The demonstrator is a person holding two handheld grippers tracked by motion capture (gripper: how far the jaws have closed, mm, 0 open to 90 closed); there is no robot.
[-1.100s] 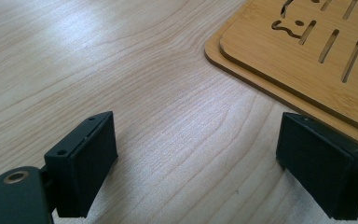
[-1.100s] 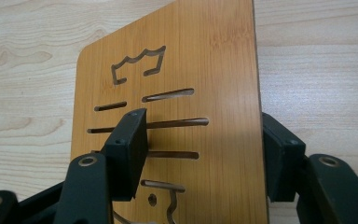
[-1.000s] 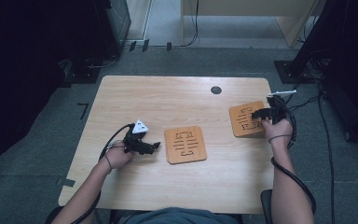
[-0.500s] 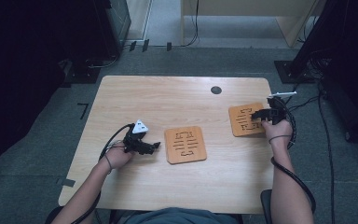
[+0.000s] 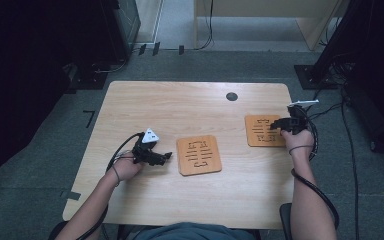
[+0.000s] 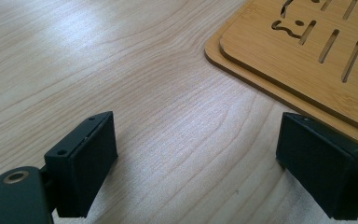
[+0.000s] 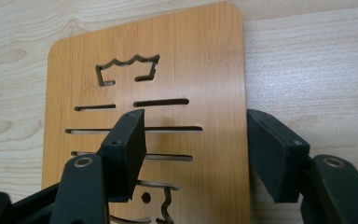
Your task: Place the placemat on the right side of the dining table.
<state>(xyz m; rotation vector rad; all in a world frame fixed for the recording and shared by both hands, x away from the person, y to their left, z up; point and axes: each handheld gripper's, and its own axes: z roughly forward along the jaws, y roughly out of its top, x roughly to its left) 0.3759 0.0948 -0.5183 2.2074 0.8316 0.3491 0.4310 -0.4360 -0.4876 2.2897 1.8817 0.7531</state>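
A bamboo coaster [image 5: 264, 131] lies near the desk's [image 5: 180, 105] right edge; the right gripper [image 7: 196, 154] hovers over it, jaws half spread, one past its side edge, pinching nothing. A stacked pair of coasters [image 5: 198, 155] sits mid-desk, just beside the left gripper [image 5: 166, 156], spread wide. Each coaster has crown and slot cutouts; no readable writing. A dark hole [image 5: 232, 96] marks the far desk.
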